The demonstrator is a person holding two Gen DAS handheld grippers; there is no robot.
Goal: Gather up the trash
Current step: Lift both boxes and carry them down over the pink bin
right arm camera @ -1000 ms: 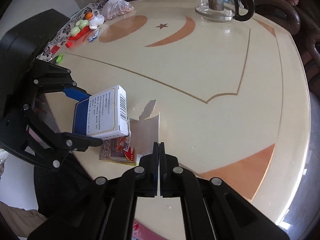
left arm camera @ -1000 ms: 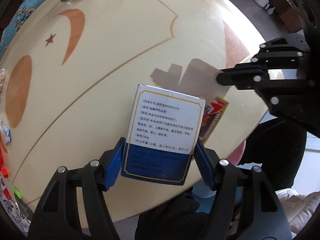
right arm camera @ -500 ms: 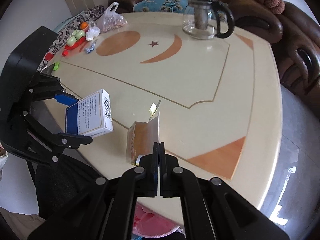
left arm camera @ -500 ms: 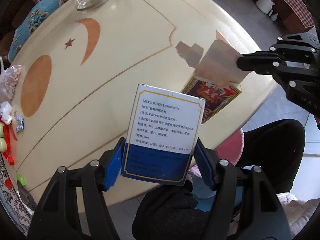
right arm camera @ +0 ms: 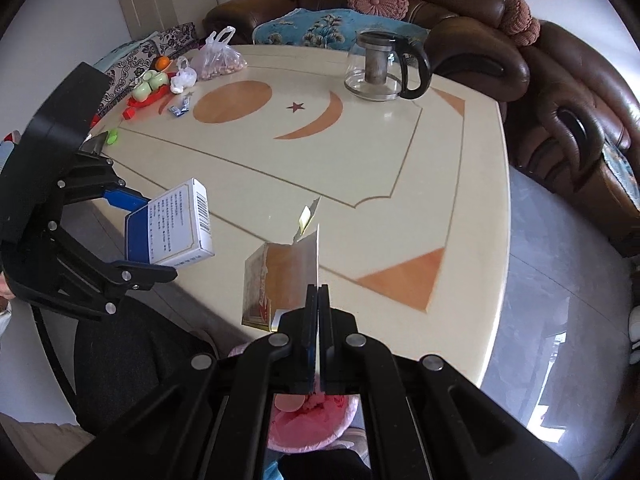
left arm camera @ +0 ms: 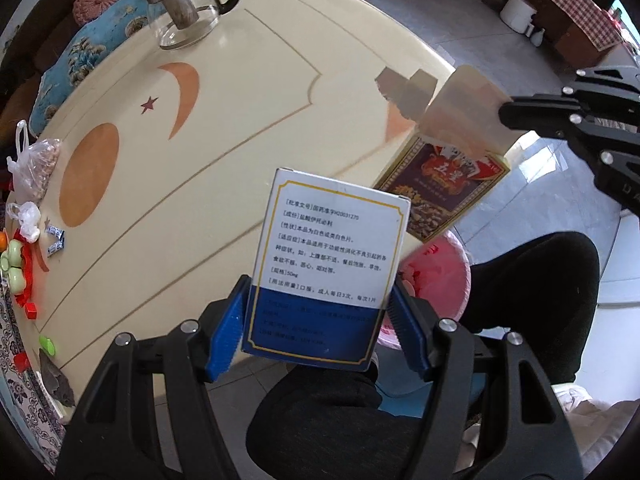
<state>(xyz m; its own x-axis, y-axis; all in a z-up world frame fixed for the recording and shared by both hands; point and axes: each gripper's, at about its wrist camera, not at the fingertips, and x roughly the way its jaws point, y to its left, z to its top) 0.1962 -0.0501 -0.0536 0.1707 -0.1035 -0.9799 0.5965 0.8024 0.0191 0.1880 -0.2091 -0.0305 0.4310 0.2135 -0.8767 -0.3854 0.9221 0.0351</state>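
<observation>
My left gripper point(left arm camera: 316, 320) is shut on a white and blue medicine box point(left arm camera: 328, 256), held in the air off the table's near edge; the box also shows in the right wrist view point(right arm camera: 172, 228). My right gripper point(right arm camera: 318, 300) is shut on the flap of an opened red and gold carton point(right arm camera: 280, 280), which hangs in the air; the carton shows in the left wrist view point(left arm camera: 444, 176) to the right of the medicine box. A pink-lined trash bin point(left arm camera: 436, 276) stands on the floor below both boxes and also shows in the right wrist view point(right arm camera: 312, 420).
The round cream table point(right arm camera: 360, 168) carries a glass teapot point(right arm camera: 380, 68), a plastic bag of nuts point(right arm camera: 218, 60), candies and small green and red items point(right arm camera: 152, 84) at its left rim. A brown sofa point(right arm camera: 560, 92) stands behind. The person's dark-clothed legs point(left arm camera: 532, 292) flank the bin.
Both grippers have lifted and pulled back from the table. The red and gold carton came up off the table by its flap, and both boxes now hang over the pink bin.
</observation>
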